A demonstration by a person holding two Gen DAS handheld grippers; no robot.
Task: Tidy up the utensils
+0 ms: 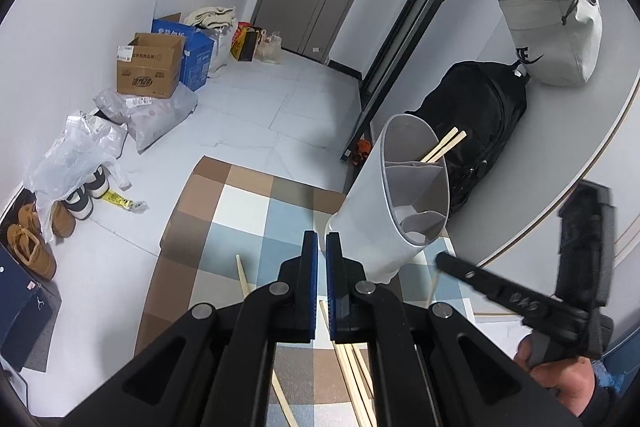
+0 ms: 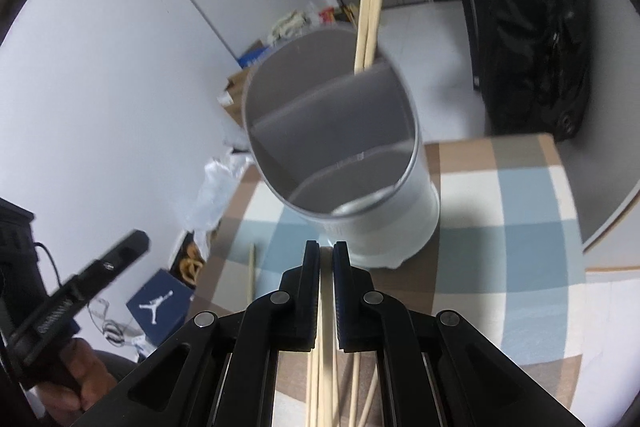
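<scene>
A white utensil holder (image 1: pixel 394 203) with inner dividers stands on a checked cloth (image 1: pixel 240 227); two wooden chopsticks (image 1: pixel 444 145) stick out of its far compartment. It also shows in the right wrist view (image 2: pixel 340 147), with the chopsticks (image 2: pixel 368 27). My left gripper (image 1: pixel 322 247) is shut and empty, just left of the holder's base. Loose chopsticks (image 1: pixel 352 367) lie on the cloth under it. My right gripper (image 2: pixel 326 255) is shut on a chopstick (image 2: pixel 326 327), in front of the holder's base. More chopsticks (image 2: pixel 360 387) lie below it.
A black backpack (image 1: pixel 476 131) and a grey bag (image 1: pixel 556 31) sit on a round grey table (image 1: pixel 560 147) behind the holder. Boxes (image 1: pixel 148 67), plastic bags and shoes (image 1: pixel 36 239) lie on the floor at left. One chopstick (image 2: pixel 251 275) lies left on the cloth.
</scene>
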